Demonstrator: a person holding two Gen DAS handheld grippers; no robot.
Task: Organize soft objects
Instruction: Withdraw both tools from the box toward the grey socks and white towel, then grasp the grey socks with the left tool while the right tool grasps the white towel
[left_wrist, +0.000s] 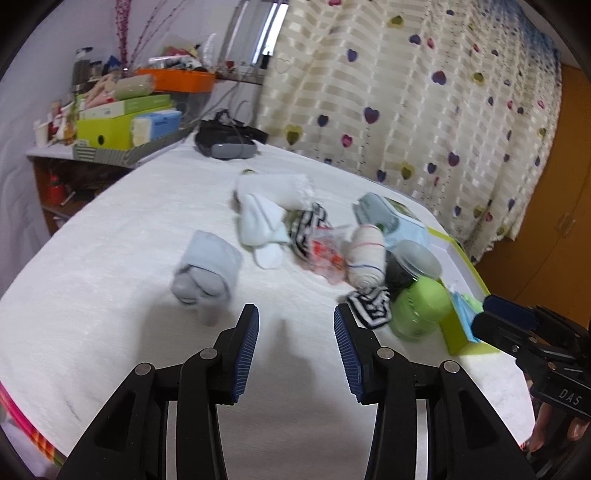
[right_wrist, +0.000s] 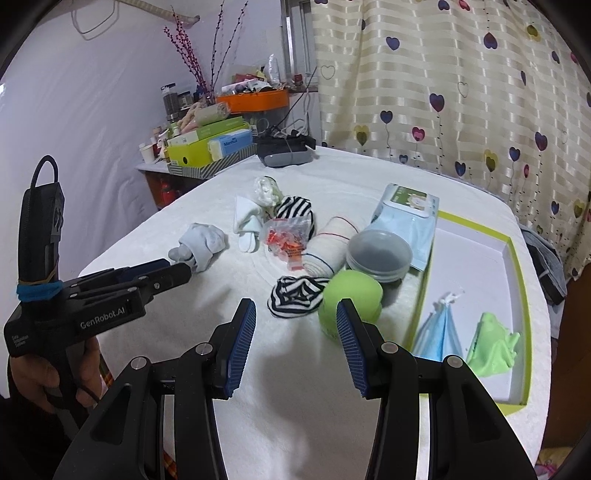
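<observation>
**Socks and soft bundles scattered on white bedspread (right_wrist: 295, 387)**

Far left: left gripper (left_wrist: 296, 328) hovering low over bare cloth, jaws spread wide, nothing between them. Just ahead and left of it, pale grey rolled sock bundle (left_wrist: 207, 273), blurred, possibly resting on the cover. Toward the middle: white socks (left_wrist: 264, 221), striped black-and-white sock (left_wrist: 310, 225) against them, crinkly packet with orange print (left_wrist: 325, 256), cream rolled cloth with thin coloured stripes (left_wrist: 365, 254). Nearer the front, second striped sock (right_wrist: 295, 295) touching green round container (right_wrist: 349, 295). Behind that, grey lidded tub (right_wrist: 380, 254) and wipes pack (right_wrist: 406, 214). Right gripper (right_wrist: 296, 326) also gaping wide, empty, right finger overlapping the green container. Far right: lime-edged box lid (right_wrist: 517, 266) holding blue mask (right_wrist: 439, 332) and green cloth (right_wrist: 495, 343), lying apart.
</observation>
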